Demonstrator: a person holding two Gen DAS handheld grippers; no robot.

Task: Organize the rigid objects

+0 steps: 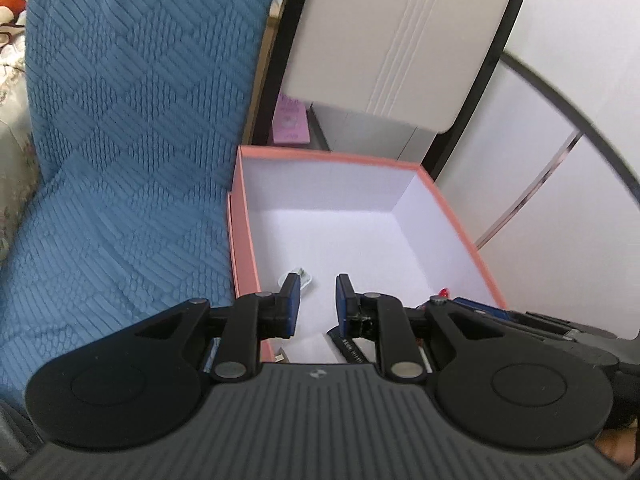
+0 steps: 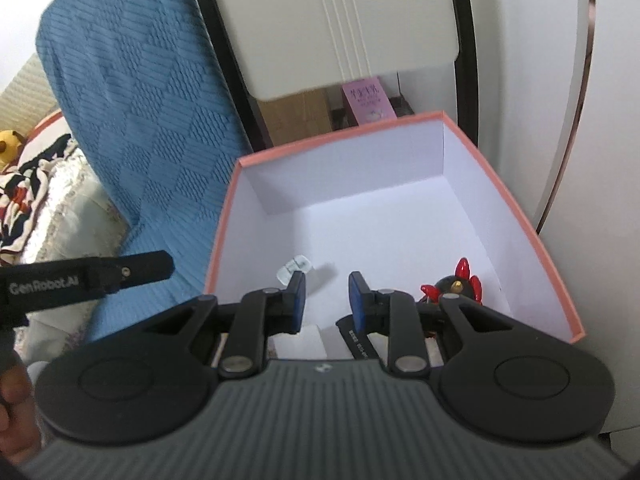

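A pink box (image 1: 240, 216) with a white inside stands open below both grippers; it also shows in the right wrist view (image 2: 516, 204). In it lie a small clear plastic piece (image 2: 294, 268), a black figure with red spikes (image 2: 452, 284), a white block (image 2: 298, 342) and a black bar with print (image 2: 356, 344). The clear piece (image 1: 302, 276) and the black bar (image 1: 352, 348) also show in the left wrist view. My left gripper (image 1: 316, 300) is open and empty over the box. My right gripper (image 2: 326, 300) is open and empty over the box.
A blue quilted cover (image 1: 120, 160) lies to the left of the box. A white chair back (image 1: 392, 36) with a black frame stands behind it. A pink booklet (image 2: 366, 98) lies beyond the box. A white wall panel (image 2: 600, 120) is at the right.
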